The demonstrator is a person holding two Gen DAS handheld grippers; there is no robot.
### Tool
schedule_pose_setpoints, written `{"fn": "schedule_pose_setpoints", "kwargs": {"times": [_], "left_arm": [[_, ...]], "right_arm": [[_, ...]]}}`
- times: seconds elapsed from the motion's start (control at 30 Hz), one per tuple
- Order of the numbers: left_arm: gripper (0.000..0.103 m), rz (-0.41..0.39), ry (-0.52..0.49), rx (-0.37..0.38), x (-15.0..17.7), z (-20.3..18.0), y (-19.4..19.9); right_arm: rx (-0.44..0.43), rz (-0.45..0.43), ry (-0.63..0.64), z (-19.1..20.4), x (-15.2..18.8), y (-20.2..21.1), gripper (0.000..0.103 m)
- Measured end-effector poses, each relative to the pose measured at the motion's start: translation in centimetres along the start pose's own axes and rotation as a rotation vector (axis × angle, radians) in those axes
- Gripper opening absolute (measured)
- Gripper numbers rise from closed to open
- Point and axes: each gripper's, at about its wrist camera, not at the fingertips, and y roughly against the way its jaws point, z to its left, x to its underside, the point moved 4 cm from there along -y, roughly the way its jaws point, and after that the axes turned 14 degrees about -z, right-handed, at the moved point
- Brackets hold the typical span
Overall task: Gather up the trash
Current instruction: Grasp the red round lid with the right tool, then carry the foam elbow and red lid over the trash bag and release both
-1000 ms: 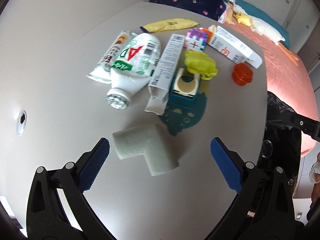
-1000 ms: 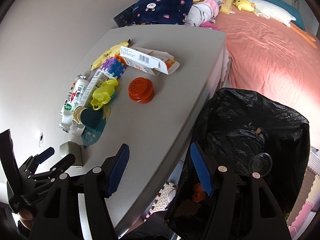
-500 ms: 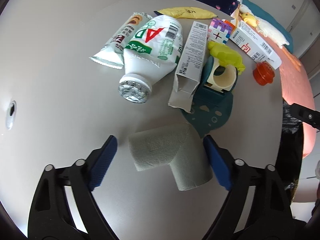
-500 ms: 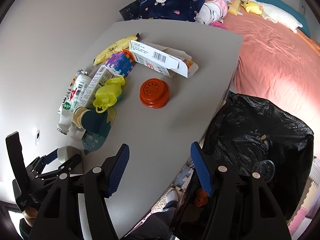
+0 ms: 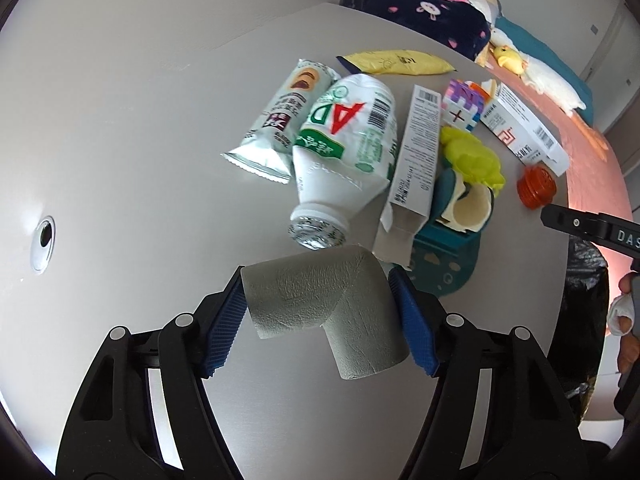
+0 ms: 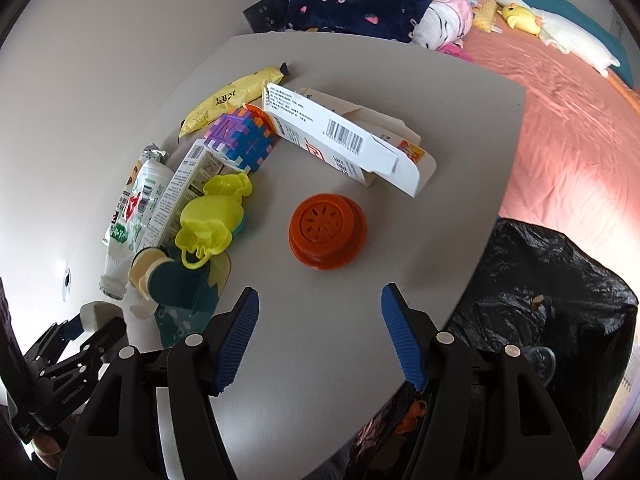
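At lower centre, the left gripper (image 5: 318,316) is closing on the grey foam elbow (image 5: 324,304), which looks light and squashy, so its 2 pads should grip across the bend.

The left wrist view is taken from just behind the left gripper (image 5: 320,320), steeply downward and close to the grey table (image 5: 120,160); a grey foam elbow (image 5: 324,308) fills the space between the closing jaws, with the litter just beyond them. The right wrist view is taken from behind the right gripper (image 6: 318,338), higher and nearer the table edge, with a black trash bag (image 6: 560,300) right of the jaws. The orange lid (image 6: 328,236), the white bottle (image 5: 344,160) and the bed are shared by both views.
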Motion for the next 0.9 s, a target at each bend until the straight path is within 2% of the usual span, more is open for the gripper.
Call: {"fn": "schedule_pose_setpoints", "kwargs": {"times": [0.3, 0.37, 0.43, 0.47, 0.73, 0.9], "left_arm": [[0.068, 0.004, 0.014, -0.005, -0.5, 0.6, -0.1], [0.068, 0.005, 0.015, -0.006, -0.5, 0.6, -0.2], [0.068, 0.007, 0.013, -0.008, -0.5, 0.6, -0.2], [0.068, 0.006, 0.012, -0.009, -0.5, 0.6, -0.1], [0.068, -0.013, 0.009, -0.005, -0.8, 0.3, 0.6], [0.068, -0.041, -0.009, 0.002, -1.0, -0.6, 1.6]], "right_arm": [[0.027, -0.003, 0.031, 0.1, -1.8, -2.2, 0.063], [0.034, 0.002, 0.043, 0.1, -2.0, -2.7, 0.058], [0.043, -0.003, 0.061, 0.2, -2.2, -3.0, 0.047], [0.04, -0.004, 0.072, 0.3, -2.2, -3.0, 0.046], [0.003, 0.002, 0.035, 0.1, -1.6, -2.2, 0.046], [-0.005, -0.017, 0.024, -0.1, -0.8, -0.1, 0.046]]}}
